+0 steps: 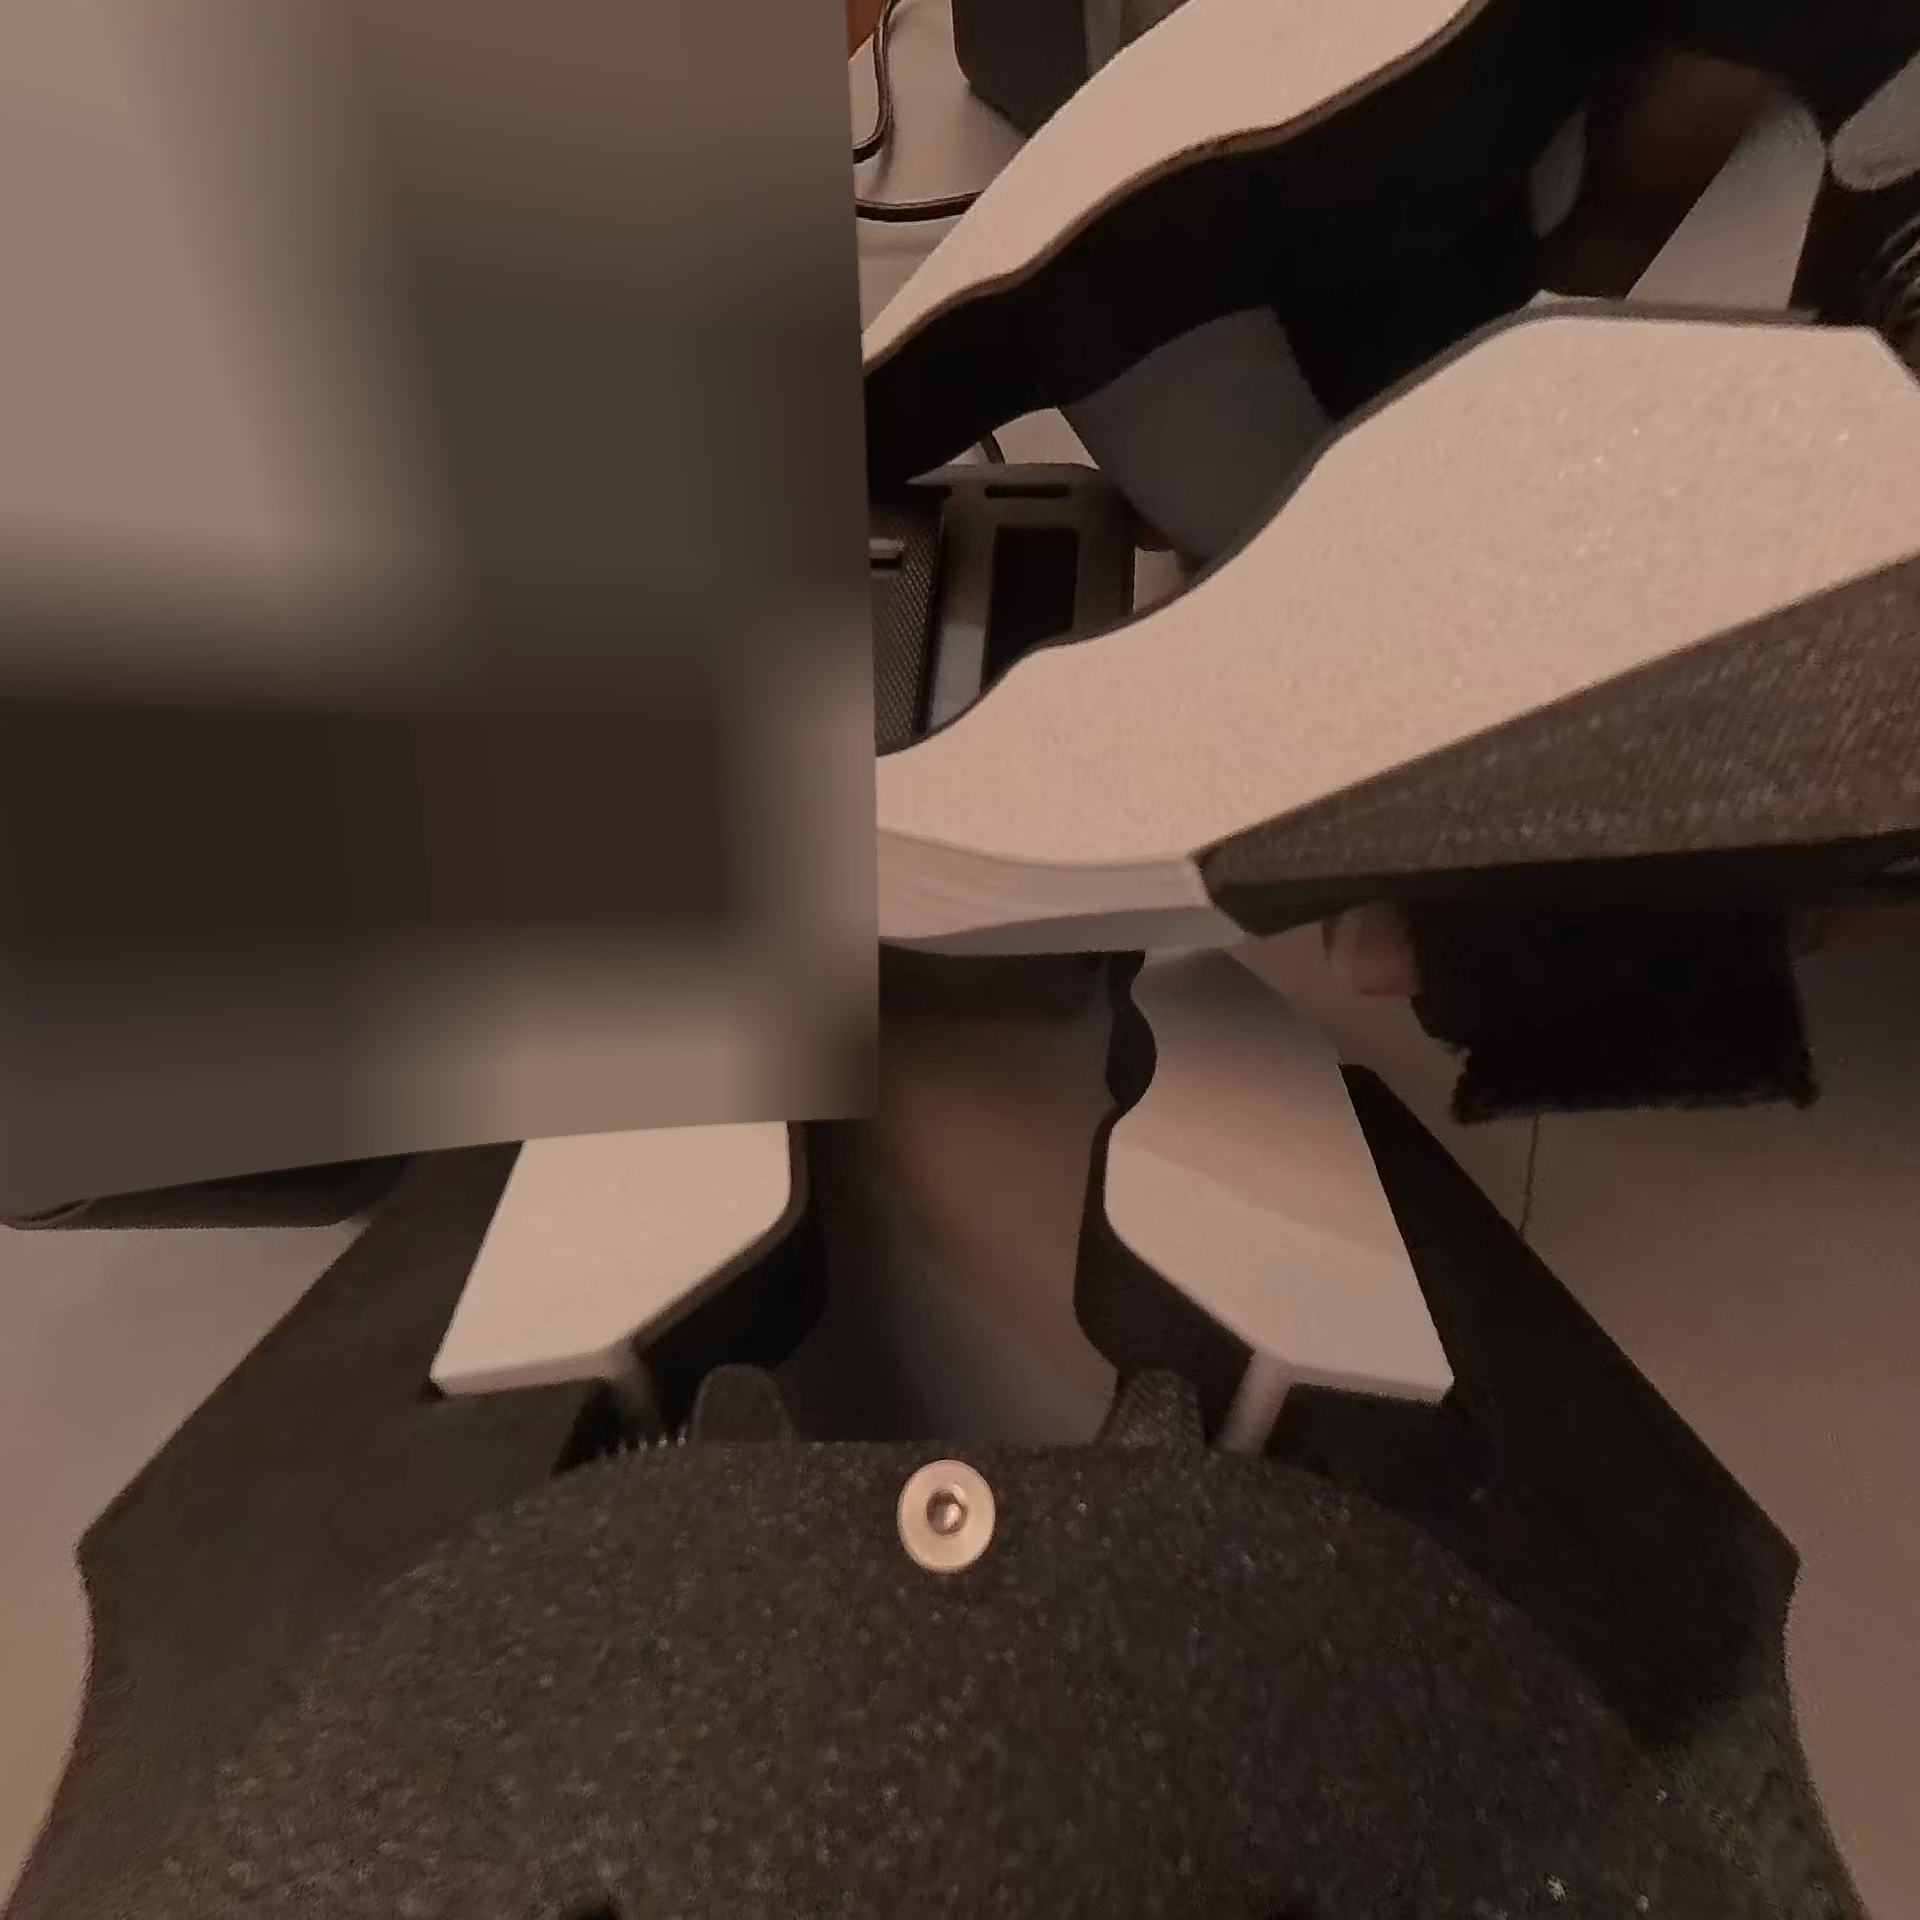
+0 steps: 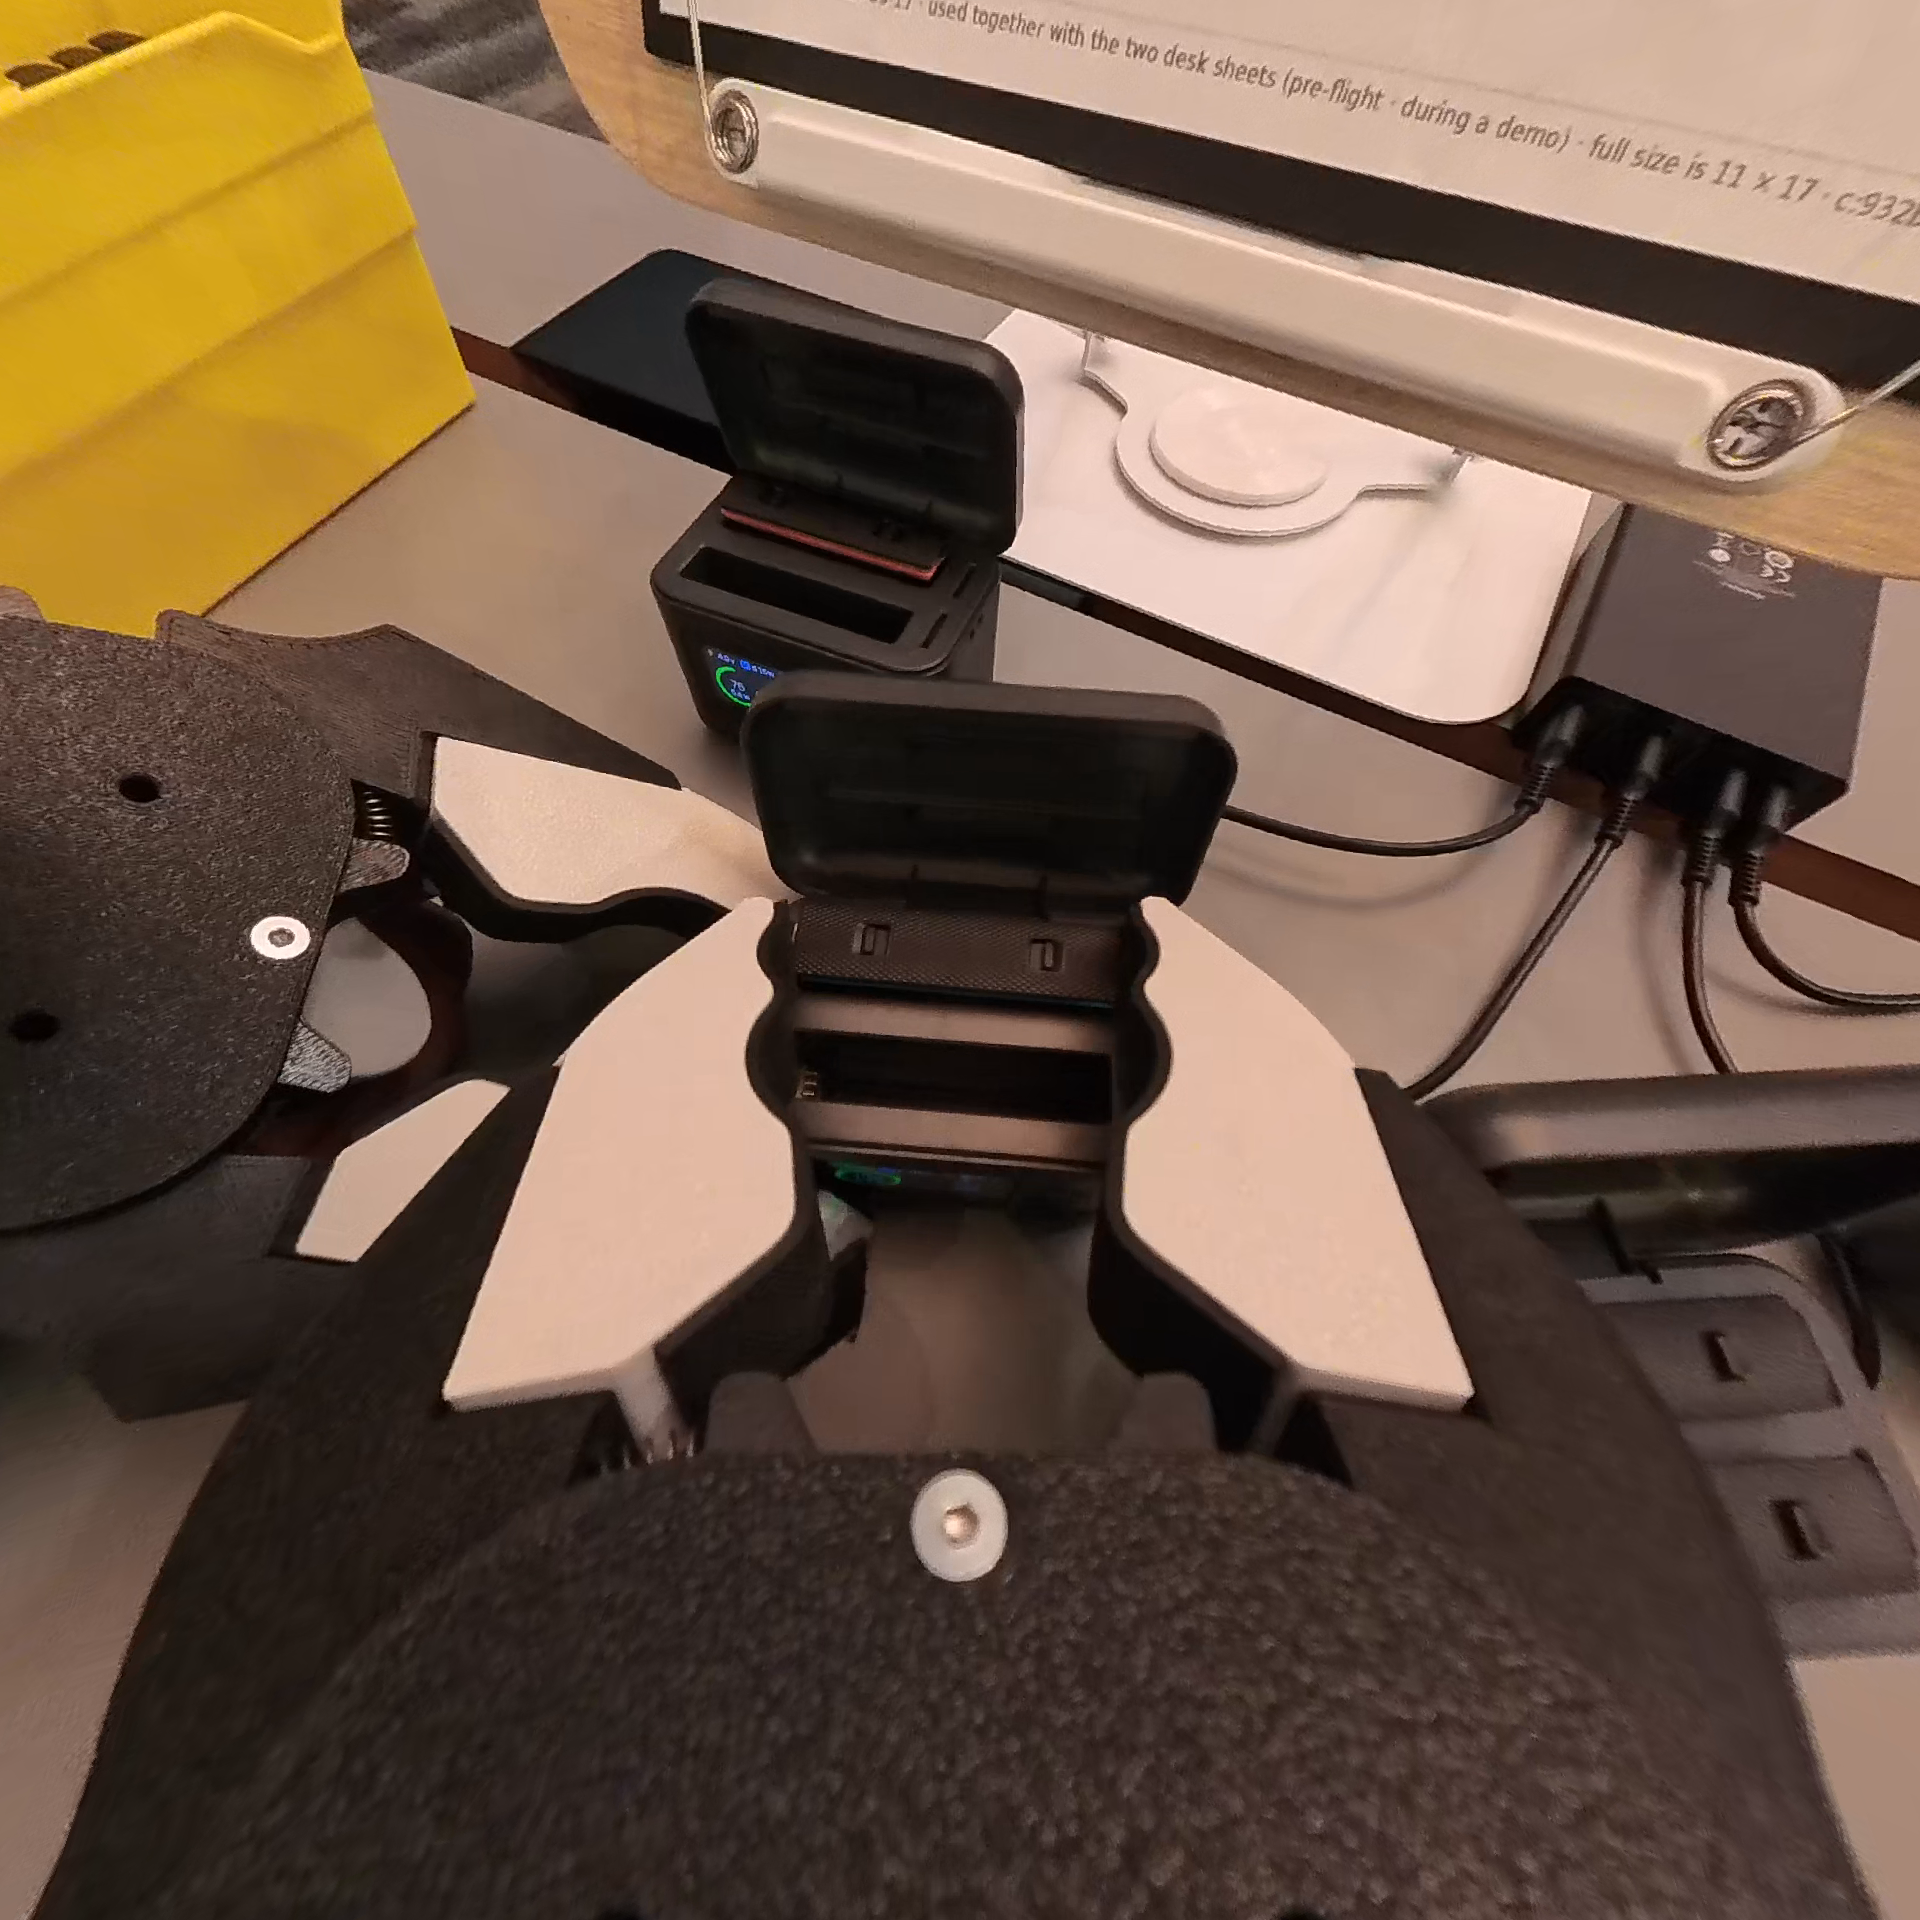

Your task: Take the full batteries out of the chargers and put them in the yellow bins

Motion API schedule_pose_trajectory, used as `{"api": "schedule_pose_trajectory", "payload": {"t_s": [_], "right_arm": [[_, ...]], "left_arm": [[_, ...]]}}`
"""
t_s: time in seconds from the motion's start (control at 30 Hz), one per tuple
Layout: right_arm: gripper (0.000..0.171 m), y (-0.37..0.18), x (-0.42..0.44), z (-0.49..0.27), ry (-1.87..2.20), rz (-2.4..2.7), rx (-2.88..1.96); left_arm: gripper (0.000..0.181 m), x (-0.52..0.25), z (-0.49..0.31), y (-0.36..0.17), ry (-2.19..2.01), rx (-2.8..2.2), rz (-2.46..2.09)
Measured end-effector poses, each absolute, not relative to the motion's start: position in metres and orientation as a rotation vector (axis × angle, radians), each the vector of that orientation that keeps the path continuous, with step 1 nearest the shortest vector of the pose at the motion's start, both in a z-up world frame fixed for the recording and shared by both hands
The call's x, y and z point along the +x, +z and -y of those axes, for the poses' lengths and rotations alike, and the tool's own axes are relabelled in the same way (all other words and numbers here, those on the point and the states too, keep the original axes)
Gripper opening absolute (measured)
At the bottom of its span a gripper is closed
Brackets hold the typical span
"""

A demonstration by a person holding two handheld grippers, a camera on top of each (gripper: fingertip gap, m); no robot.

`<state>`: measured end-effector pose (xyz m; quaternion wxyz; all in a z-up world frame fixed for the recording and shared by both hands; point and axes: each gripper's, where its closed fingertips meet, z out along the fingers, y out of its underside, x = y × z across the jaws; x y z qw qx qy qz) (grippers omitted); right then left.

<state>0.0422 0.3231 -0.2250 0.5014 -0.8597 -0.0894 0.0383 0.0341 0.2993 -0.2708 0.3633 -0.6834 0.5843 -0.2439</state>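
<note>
Desk surface (image 2: pixel 540 499) carries everything: at the far left stand the yellow bins (image 2: pixel 197 312), stacked, well apart from the chargers. Above the desk hangs a monitor (image 2: pixel 1299 156) on a white stand, and to the right sits a black power hub (image 2: pixel 1714 665) with several cables plugged in.

Two black chargers stand with lids open. The far charger (image 2: pixel 821 623) shows a red-edged battery in its back slot and an empty slot in front. The near charger (image 2: pixel 956 1039) sits between the fingers of the right gripper (image 2: pixel 956 997), which is spread wide, its fingers on both sides of the charger body; I cannot tell whether they touch it. In the back slot of this charger stands a textured black battery (image 2: pixel 956 951), its top a little above the rim; the slot before it is empty.

The left gripper (image 2: pixel 582 883) lies just beside, at the left. In its own view a blur patch hides one finger, so I cannot tell if it is spread or pressed together.

I judge the battery to be small, stiff and light, but it sits tight in its slot. Only the short raised top is free to hold, so the grip should take it across the two broad faces and pull straight up, while the charger is kept from lifting.
</note>
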Motion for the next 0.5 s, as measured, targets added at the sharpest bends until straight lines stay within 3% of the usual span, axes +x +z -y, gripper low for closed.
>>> {"api": "schedule_pose_trajectory", "payload": {"t_s": [0.5], "right_arm": [[0.058, -0.2228, 0.0451, -0.3195, 0.103, 0.207, -2.077]], "left_arm": [[0.056, 0.0373, -0.2989, -0.2704, -0.611, -1.770, -1.477]]}}
